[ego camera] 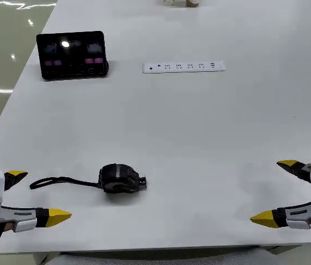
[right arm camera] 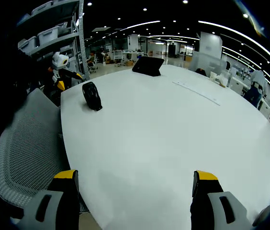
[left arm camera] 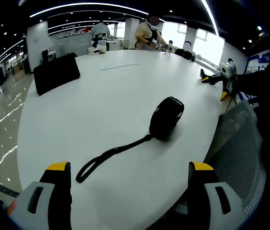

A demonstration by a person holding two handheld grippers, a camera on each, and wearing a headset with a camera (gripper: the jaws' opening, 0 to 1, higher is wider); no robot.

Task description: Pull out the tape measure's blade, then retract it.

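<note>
A black tape measure [ego camera: 120, 179] lies on the white table [ego camera: 199, 127], its black wrist strap [ego camera: 62, 181] trailing to the left. No blade shows outside the case. My left gripper [ego camera: 38, 195] stands open at the front left corner, just left of the strap end, touching nothing. The left gripper view has the tape measure [left arm camera: 167, 117] and its strap [left arm camera: 108, 155] ahead of the open jaws. My right gripper [ego camera: 279, 190] is open at the front right, far from the tape measure [right arm camera: 92, 95], which lies well off to its left.
A dark tablet [ego camera: 71, 55] stands at the back left and a white power strip [ego camera: 183, 67] lies at the back centre. A grey mesh chair [right arm camera: 27, 148] sits by the near table edge. People stand beyond the far end.
</note>
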